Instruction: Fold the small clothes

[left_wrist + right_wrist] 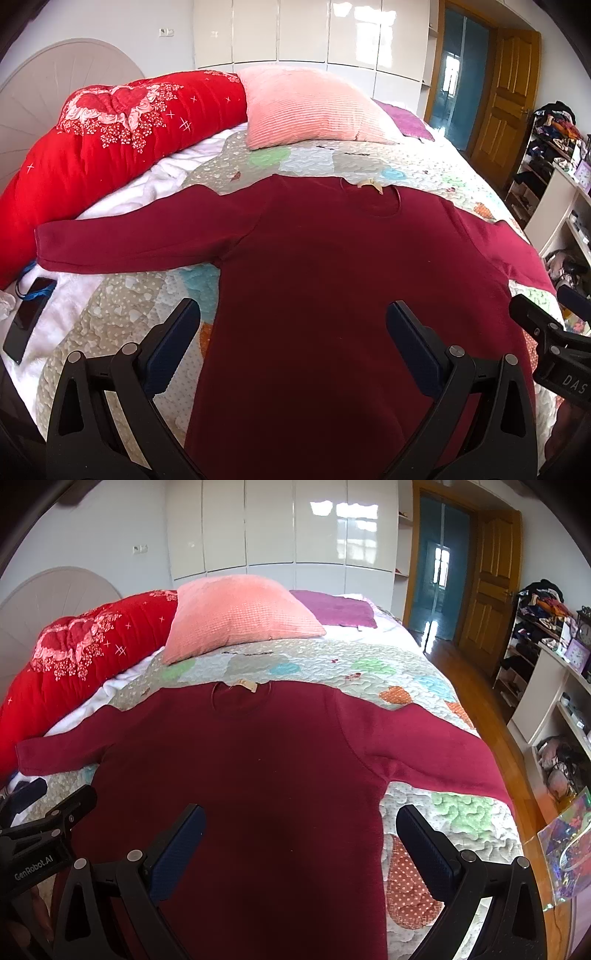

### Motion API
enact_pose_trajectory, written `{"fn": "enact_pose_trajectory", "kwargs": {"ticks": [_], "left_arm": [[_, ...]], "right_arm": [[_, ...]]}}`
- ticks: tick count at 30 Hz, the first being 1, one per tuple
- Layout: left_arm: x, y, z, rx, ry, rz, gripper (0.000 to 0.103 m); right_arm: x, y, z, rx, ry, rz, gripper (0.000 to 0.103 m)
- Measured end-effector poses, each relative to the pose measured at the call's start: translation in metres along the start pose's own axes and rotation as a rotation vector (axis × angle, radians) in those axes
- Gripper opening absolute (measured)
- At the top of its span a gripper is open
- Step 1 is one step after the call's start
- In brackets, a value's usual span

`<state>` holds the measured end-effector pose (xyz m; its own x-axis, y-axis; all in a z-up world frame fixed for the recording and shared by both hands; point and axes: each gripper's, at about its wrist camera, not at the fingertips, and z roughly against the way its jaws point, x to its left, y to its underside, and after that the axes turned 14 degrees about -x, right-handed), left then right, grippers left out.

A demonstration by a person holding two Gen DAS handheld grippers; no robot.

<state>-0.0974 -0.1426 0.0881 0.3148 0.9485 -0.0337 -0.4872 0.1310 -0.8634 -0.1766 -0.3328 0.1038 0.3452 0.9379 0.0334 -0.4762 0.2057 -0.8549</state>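
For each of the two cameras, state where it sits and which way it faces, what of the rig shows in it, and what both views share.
Left wrist: sits on the left gripper above the shirt's hem, facing the headboard; open fingers frame the maroon shirt; the right gripper shows at the right edge.
Right wrist: sits on the right gripper beside it, facing likewise; the left gripper shows at the left edge.
Shared: shirt, pink pillow, red quilt, wooden door.
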Motion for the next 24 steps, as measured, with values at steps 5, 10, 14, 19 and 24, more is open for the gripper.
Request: {"fn": "enact_pose_trajectory", "kwargs": {"ticks": [5,10,14,19,24], "left_arm": [[0.003,-0.005,-0.004,0.012,-0.002,0.007,0.101],[0.004,-0.01,0.0,-0.013,-0.019,0.011,0.101],[0.005,-0.01,0.002,-0.011,-0.022,0.02,0.101],[0.006,-0.009,0.0,-0.004,-0.023,0.021,0.101],[0.009,-0.008,-0.004,0.001,-0.02,0.029,0.101]], "right_arm": [[0.005,0.0,-0.008,0.016,0.007,0.024,0.103],[0.005,-0.006,-0.009,0.0,0.025,0.034,0.103],[0.005,-0.006,-0.011,0.014,0.011,0.006,0.103],[0.011,-0.004,-0.013,0.014,0.014,0.025,0.103],[0.015,-0.001,-0.018,0.023,0.011,0.026,0.103]]}}
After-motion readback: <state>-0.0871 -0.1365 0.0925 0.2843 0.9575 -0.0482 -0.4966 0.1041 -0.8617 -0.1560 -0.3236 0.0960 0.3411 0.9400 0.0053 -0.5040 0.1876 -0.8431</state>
